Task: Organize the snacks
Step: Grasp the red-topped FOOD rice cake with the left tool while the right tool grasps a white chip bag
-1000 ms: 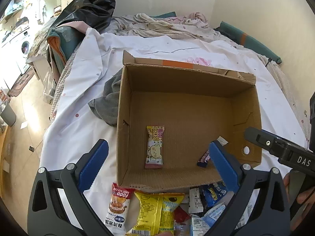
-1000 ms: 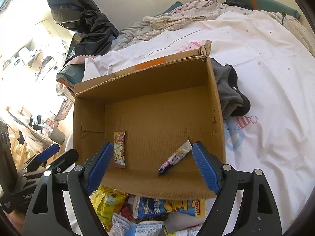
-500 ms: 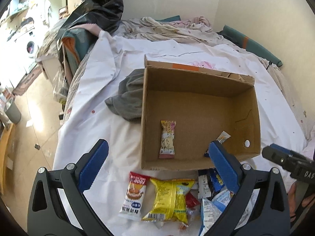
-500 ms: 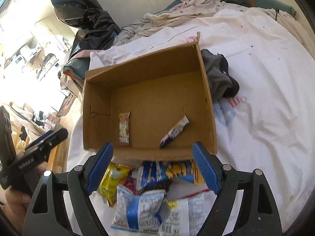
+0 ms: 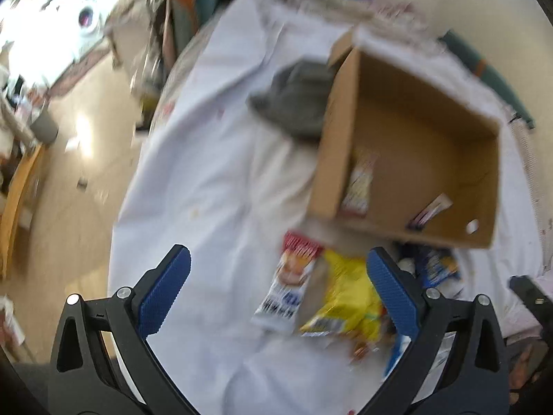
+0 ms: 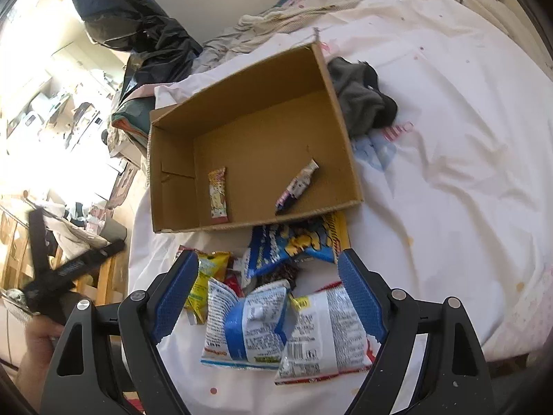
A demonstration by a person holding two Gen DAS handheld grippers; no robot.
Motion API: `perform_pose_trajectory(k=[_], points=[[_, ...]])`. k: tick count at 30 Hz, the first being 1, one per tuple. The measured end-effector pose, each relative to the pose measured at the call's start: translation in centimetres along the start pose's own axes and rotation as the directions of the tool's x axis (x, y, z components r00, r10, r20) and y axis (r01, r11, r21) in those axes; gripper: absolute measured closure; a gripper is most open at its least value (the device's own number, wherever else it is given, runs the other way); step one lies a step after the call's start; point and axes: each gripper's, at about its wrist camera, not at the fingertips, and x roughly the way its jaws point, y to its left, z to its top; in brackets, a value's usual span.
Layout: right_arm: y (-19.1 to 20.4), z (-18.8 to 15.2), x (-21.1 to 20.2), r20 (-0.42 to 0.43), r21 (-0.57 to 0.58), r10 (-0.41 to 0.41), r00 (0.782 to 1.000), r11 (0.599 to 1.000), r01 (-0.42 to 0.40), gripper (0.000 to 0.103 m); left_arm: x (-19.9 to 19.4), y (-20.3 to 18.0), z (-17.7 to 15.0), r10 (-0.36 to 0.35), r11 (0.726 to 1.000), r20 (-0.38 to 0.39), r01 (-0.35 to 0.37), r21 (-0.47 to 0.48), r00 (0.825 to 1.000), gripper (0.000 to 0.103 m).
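The cardboard box (image 6: 255, 159) sits on the white sheet (image 6: 449, 190) of a bed, and only two snacks are inside it: a pink bar (image 6: 218, 196) and a small purple stick (image 6: 297, 186). The rest of the snacks lie in a messy pile on the sheet, just in front of the box. The right gripper (image 6: 268, 297) is spread wide and holds nothing, and it hangs over a blue and white bag (image 6: 245, 321) and a white bag (image 6: 325, 328). The left gripper (image 5: 276, 297) is wide and empty too, above a red and white pack (image 5: 287, 290) and a yellow bag (image 5: 345, 301). The left view is blurry, so small things there are hard to tell. The bags overlap, so a gripper might grab two at once, and one could then drop off on the way to the box. The bags look shiny and puffy, so they might slip out or get squashed if squeezed hard. The bed is soft, so pushing down could sink the pile. A gray cloth (image 6: 363, 100) touches the box's side and could catch a gripper passing close. The two grippers work over the same small pile and could bump.
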Motion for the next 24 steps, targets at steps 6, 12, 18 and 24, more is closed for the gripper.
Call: perform_pose_trajectory(k=[6, 12, 18, 24], points=[[-1.9, -0.3, -0.1, -0.017, 0.026, -0.032, 0.999, 0.999, 0.033, 0.018, 6.5, 0.2, -1.0, 0.023, 0.999, -0.197, -0.027, -0.018, 0.98, 0.024], [-4.2, 0.0, -0.1, -0.028, 0.122, -0.027, 0.999, 0.992, 0.03, 0.018, 10.1, -1.7, -1.6, 0.072, 0.997, -0.272, -0.059, 0.054, 0.959, 0.047], [-5.4, 0.2, 0.6, -0.053, 0.183, -0.022, 0.998, 0.983, 0.031, 0.018, 9.4, -2.5, -2.2, 0.099, 0.993, -0.268, -0.078, 0.09, 0.958, 0.074], [-5.7, -0.4, 2.2, -0.14, 0.194, -0.054, 0.989, 0.978, 0.081, 0.018, 5.5, -1.3, -2.7, 0.1, 0.995, -0.244, -0.1, 0.012, 0.965, 0.074]])
